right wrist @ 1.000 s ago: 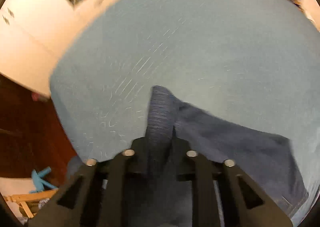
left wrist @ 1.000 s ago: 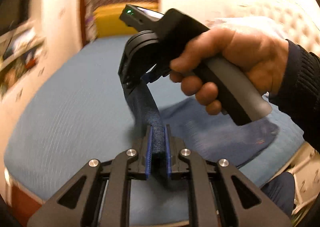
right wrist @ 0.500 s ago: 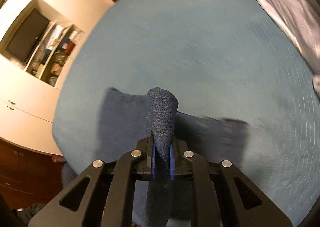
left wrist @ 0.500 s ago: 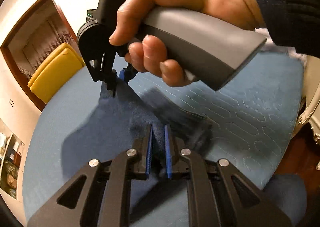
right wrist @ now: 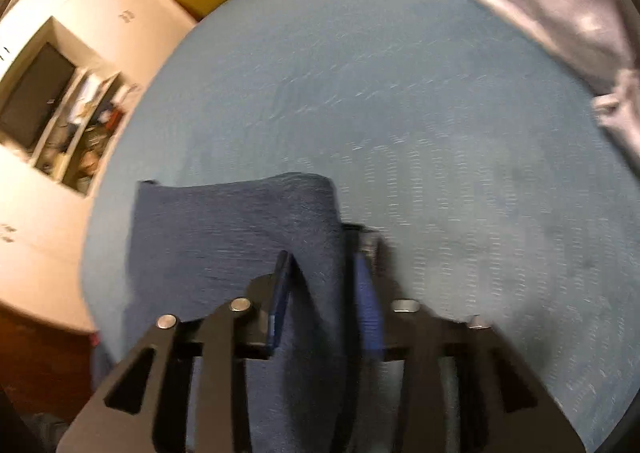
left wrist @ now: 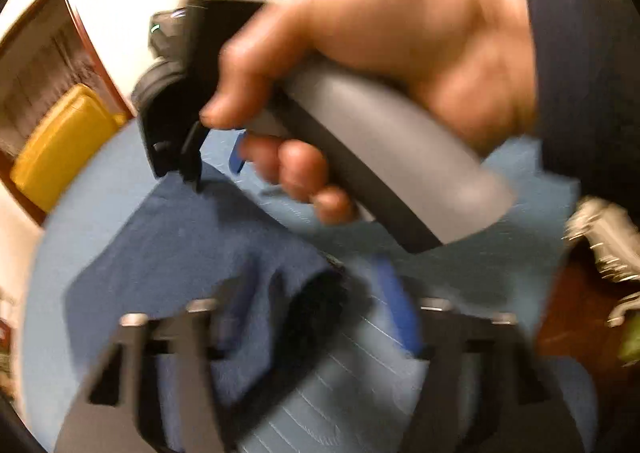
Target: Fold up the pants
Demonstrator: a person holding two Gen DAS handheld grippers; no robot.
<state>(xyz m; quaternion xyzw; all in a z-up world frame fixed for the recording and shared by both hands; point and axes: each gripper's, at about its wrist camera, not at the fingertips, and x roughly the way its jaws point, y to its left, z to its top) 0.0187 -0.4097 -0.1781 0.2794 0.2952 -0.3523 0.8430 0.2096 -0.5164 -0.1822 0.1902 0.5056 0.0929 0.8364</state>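
Pants, dark blue nubby knit, lie folded on the bedspread, light blue w/ fine stitched ribs. Long axis can't be told; blurred. Left gripper has just been opening: jaws wide, cloth edge between them, not pinched. Right gripper likewise just opening, fold of pants between its blue pads, loose. Hand grips right gripper's grey handle above the pants.

Pants: dark blue, knit-textured fabric, folded over into a compact multi-layer stack. The stack lies flat on the light blue bed cover, near its edge. One corner of the upper layer stands raised and rumpled. The far folded edge is rounded and slightly bowed.
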